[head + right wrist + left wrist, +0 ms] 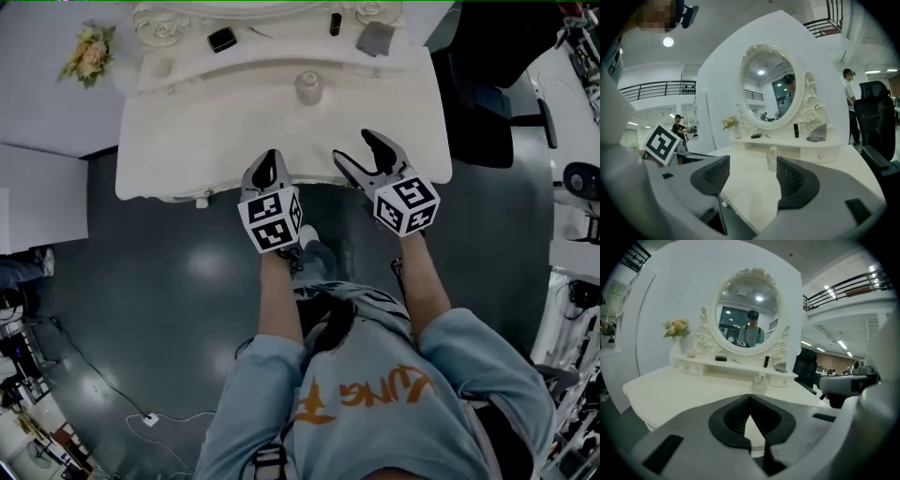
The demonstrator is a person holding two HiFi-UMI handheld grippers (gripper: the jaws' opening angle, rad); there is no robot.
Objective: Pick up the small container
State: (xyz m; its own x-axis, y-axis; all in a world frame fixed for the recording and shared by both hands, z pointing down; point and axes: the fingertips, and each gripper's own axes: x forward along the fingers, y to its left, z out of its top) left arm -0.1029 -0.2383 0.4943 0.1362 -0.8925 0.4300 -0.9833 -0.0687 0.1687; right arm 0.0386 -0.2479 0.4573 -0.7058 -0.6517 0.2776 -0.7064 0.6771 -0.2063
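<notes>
The small container (308, 86) is a pale, capped jar standing on the white dressing table (187, 141), just in front of its raised shelf. It also shows straight ahead in the left gripper view as the container (759, 383), and between the jaws' line of sight in the right gripper view as the container (772, 157). My left gripper (270, 164) hangs over the table's front edge, shut and empty; its tips meet in the left gripper (750, 397). My right gripper (364, 155) stands open near the front edge, well short of the jar, and nothing lies between the jaws of the right gripper (752, 176).
The shelf carries a small black box (222, 39), a dark tube (335, 24) and a grey cloth (376, 38) below an oval mirror (747, 310). Flowers (89, 53) stand at the far left. A black chair (487, 103) sits right of the table.
</notes>
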